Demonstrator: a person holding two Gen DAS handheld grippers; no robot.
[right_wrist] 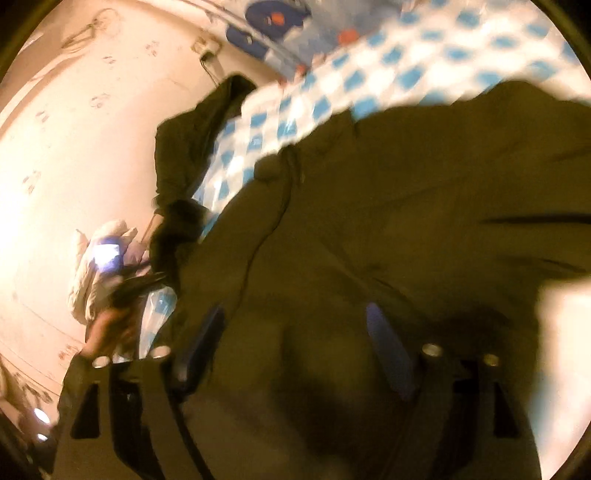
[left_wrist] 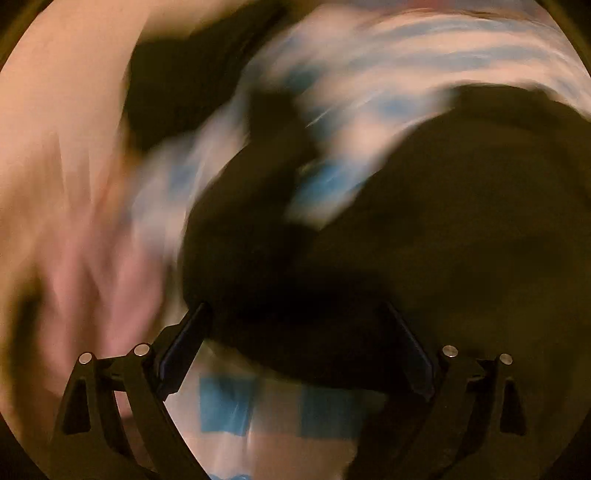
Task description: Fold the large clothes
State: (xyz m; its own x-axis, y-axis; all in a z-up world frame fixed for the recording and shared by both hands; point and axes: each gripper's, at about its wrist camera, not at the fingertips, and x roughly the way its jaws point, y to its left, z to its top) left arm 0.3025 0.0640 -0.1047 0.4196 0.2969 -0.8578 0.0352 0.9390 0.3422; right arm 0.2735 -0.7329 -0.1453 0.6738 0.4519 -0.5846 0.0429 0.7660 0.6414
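One dark garment (right_wrist: 388, 206) is in view, spread over one blue-and-white checked cloth (right_wrist: 369, 62). In the right wrist view it fills the frame from centre to 6 o'clock and out to 3 o'clock, with one part (right_wrist: 192, 133) trailing toward 10 o'clock. In the left wrist view the same garment (left_wrist: 443, 229) occupies the centre and the 3 o'clock side; heavy blur hides its edges.

The left gripper (left_wrist: 299, 328) has its jaws spread wide, the garment's lower edge lying between them; no grip is visible. The right gripper (right_wrist: 295, 325) likewise has its jaws apart over the garment, nothing pinched.

One pale wall (right_wrist: 74, 155) runs from 8 to 11 o'clock in the right view. One pale bundle (right_wrist: 96, 266) sits at 8 o'clock beside the cloth. One blue item (right_wrist: 273, 22) lies at 12 o'clock; its kind cannot be told.
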